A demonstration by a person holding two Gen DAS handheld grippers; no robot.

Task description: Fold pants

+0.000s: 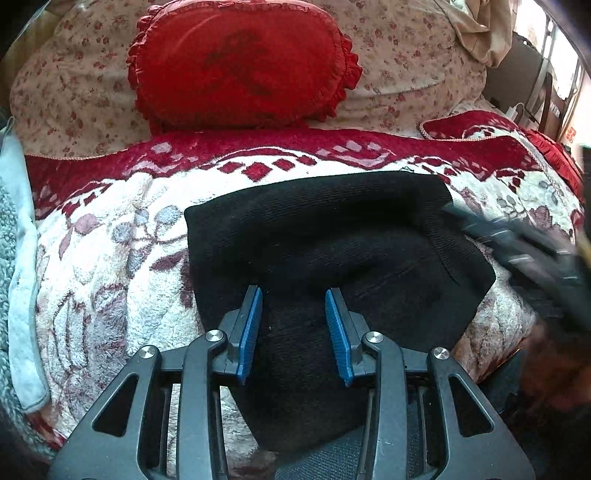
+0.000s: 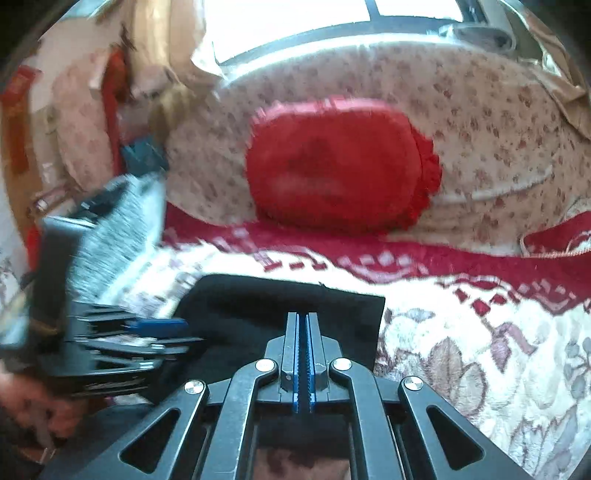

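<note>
The black knitted pants [image 1: 332, 251] lie folded in a compact pile on the white and red floral blanket [image 1: 110, 258]. My left gripper [image 1: 293, 295] is open, its blue pads [image 1: 251, 332] spread over the near part of the pants, holding nothing. The right gripper shows blurred at the right edge of the left wrist view [image 1: 524, 243]. In the right wrist view the pants [image 2: 258, 314] lie under my right gripper [image 2: 303, 317], whose blue pads are pressed together with nothing seen between them. The left gripper [image 2: 159, 332] shows blurred at the left.
A red frilled cushion [image 1: 240, 62] rests against a floral quilt [image 1: 406, 55] at the back of the bed. A light blue towel [image 1: 18, 258] lies at the left edge. A window [image 2: 295, 22] is behind the bed. A second red cushion edge [image 1: 480, 125] is far right.
</note>
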